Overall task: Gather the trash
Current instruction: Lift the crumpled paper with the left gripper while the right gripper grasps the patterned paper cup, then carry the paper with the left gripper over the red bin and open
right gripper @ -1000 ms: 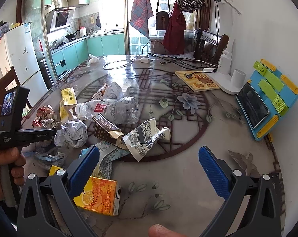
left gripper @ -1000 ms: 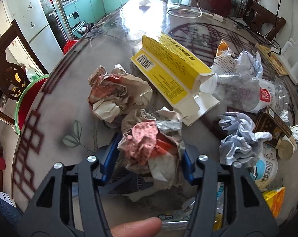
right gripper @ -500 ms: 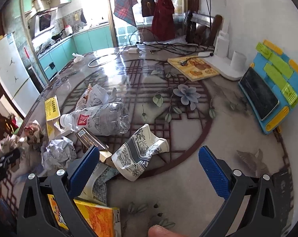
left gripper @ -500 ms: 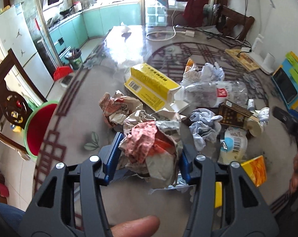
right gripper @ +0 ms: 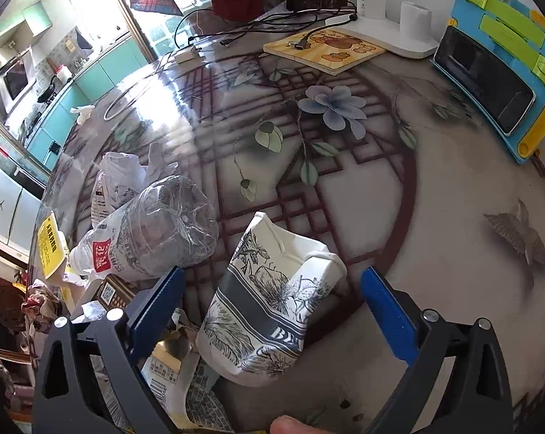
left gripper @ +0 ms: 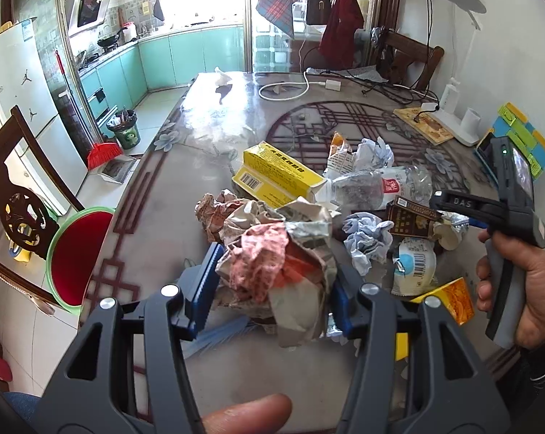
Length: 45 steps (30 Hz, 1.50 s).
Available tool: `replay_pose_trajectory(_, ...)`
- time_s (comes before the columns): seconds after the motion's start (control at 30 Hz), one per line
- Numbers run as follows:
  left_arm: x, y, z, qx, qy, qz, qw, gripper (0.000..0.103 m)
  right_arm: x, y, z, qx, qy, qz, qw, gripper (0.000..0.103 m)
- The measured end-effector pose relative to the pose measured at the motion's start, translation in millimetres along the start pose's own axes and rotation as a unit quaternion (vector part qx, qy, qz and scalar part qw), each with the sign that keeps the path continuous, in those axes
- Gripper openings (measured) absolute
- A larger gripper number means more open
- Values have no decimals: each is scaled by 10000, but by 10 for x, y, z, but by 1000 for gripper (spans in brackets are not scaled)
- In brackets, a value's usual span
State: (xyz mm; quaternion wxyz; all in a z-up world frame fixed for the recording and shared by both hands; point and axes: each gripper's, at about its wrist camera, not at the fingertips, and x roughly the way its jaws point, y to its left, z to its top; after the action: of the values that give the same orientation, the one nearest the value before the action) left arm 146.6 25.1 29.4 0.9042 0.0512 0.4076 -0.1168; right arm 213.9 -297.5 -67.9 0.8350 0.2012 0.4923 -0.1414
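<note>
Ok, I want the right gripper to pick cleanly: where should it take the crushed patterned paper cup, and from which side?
Take the crushed paper cup across its flattened middle band, coming down from above. It lies on its side on the table, between the right gripper fingers, whose jaws are closing without touching it yet. The torn rim end looks flimsy, so avoid it.

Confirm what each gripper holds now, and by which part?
Left gripper is shut on the crumpled newspaper ball, pads on its two sides. Right gripper holds nothing: jaws closing around the crushed paper cup, pads not touching.
</note>
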Motion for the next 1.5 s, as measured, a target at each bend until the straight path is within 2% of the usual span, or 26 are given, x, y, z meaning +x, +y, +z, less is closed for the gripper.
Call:
replay_pose_trajectory(0.07,20,20,-14,-25,5,-14,10000,52,56,-1,-5,63,92,-72,9999,72)
replay_pose_trajectory(0.13,39,44,-28,-64,28,-40,10000,52,105,-7,-20,55,137,-94,9998,67)
replay_pose_trajectory(0.17,46,58,-30,-84,37,-45,9999,52,125,10,-31,3,156,-134,9998,56)
replay_pose_trajectory(0.23,42,88,-30,-106,34,-46,9999,52,106,21,-66,-115,91,-153,9998,50)
replay_pose_trajectory(0.37,-7,111,-3,-123,-29,-46,9999,52,21,53,-134,-372,-15,-130,9992,48)
replay_pose_trajectory(0.47,-77,145,26,-153,-99,-42,9998,52,-179,157,-177,-784,-379,-275,9958,48)
replay_pose_trajectory(0.63,-279,279,121,-228,-341,45,9991,52,-724,377,-298,-1520,-1122,-329,9815,48)
replay_pose_trajectory(0.83,-612,783,342,-372,-790,344,9956,52,-1261,882,-468,-2244,-1703,105,9594,48)
replay_pose_trajectory(1.0,-778,1504,596,-684,-1018,824,9890,53,-1397,1515,-571,-2699,-1896,668,9417,48)
replay_pose_trajectory(1.13,-700,2066,638,-920,-1022,1273,9823,53,-1400,2039,-626,-2986,-1877,1039,9299,48)
replay_pose_trajectory(1.23,-548,2433,592,-1061,-995,1467,9784,53,-1356,2431,-690,-3215,-1832,1213,9211,48)
replay_pose_trajectory(1.5,223,3146,194,-1431,-402,1611,9757,52,-1239,3342,-920,-3695,-1681,1453,9023,48)
